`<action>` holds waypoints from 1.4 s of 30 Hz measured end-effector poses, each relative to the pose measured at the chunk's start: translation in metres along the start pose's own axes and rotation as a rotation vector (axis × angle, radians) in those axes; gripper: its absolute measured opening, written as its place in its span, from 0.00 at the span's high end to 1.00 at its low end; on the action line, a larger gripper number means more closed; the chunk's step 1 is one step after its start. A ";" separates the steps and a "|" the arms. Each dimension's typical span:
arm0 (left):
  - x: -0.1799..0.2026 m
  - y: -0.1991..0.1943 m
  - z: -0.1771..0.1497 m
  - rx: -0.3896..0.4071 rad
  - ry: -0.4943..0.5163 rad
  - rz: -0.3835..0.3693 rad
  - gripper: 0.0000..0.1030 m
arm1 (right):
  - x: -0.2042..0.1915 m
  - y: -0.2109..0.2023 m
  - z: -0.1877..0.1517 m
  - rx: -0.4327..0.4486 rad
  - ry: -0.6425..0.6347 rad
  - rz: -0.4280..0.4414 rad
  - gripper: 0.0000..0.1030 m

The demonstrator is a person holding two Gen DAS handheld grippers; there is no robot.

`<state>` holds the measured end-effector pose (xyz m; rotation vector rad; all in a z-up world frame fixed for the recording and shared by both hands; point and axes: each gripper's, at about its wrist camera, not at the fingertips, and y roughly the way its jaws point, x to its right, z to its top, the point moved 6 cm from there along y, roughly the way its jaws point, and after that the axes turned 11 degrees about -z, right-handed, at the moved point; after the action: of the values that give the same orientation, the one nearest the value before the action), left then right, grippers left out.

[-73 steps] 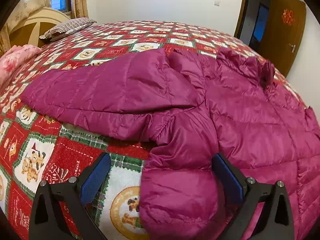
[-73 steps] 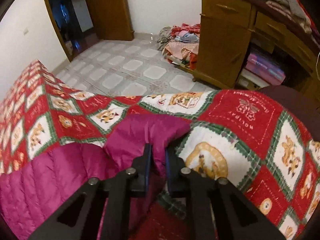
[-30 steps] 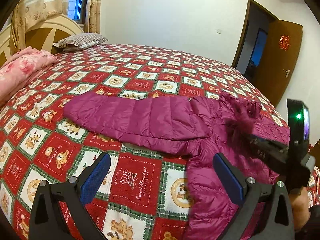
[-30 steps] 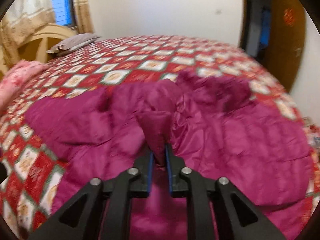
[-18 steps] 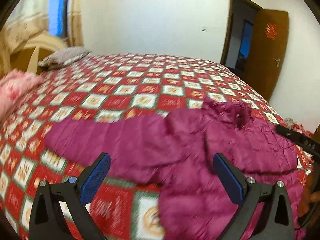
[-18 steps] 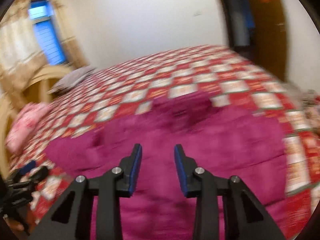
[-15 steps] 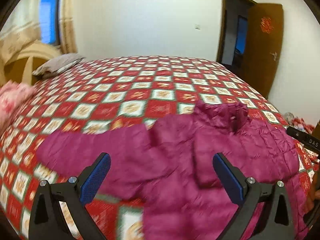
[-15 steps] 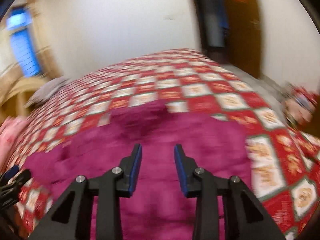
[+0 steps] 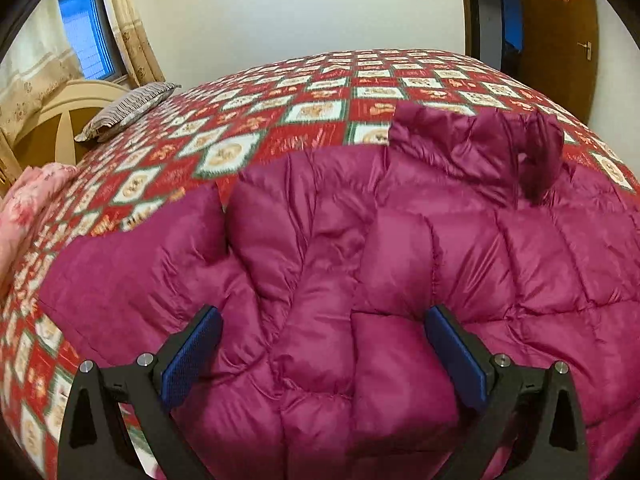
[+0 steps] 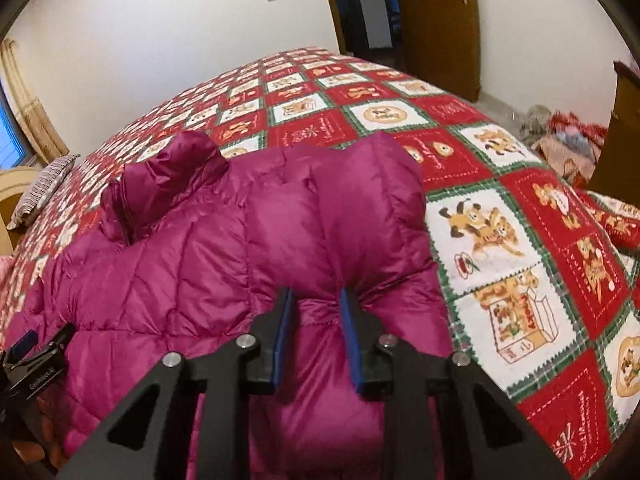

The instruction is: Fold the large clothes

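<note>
Right gripper [image 10: 316, 318] jaws just closing, pinching jacket [image 10: 248, 248] fold dead ahead; left gripper [image 9: 322, 344] wide open, empty, over it.

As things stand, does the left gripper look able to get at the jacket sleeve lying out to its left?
Probably yes. The left gripper is open over the jacket, and the sleeve lies uncovered on the bedspread with nothing in the way.
</note>
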<state>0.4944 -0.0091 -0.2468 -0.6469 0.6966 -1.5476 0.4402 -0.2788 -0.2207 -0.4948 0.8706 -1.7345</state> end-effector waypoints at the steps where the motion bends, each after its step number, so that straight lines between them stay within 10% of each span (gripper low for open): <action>1: -0.001 0.001 0.000 -0.005 -0.009 -0.009 0.01 | 0.001 0.001 -0.001 0.010 -0.008 -0.010 0.72; 9: -0.049 -0.047 0.010 0.105 -0.153 -0.086 0.01 | -0.007 0.001 -0.003 0.062 -0.105 -0.039 0.32; 21: -0.318 -0.078 -0.032 0.189 -0.719 0.303 0.01 | -0.006 -0.003 -0.003 0.083 -0.082 -0.032 0.31; 28: -0.335 -0.033 -0.040 0.142 -0.811 0.187 0.02 | -0.007 0.000 -0.004 0.078 -0.093 -0.048 0.31; 33: -0.335 -0.036 -0.045 0.172 -0.819 0.249 0.33 | -0.009 0.001 -0.004 0.075 -0.098 -0.054 0.30; 37: -0.340 -0.035 -0.044 0.196 -0.828 0.184 0.87 | -0.009 0.002 -0.004 0.075 -0.095 -0.051 0.30; 42: -0.336 -0.043 -0.032 0.218 -0.794 0.137 0.93 | -0.008 0.003 -0.005 0.075 -0.087 -0.042 0.30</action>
<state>0.4712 0.3301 -0.2370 -0.9399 -0.0288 -1.0841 0.4411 -0.2704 -0.2249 -0.5380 0.7360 -1.7639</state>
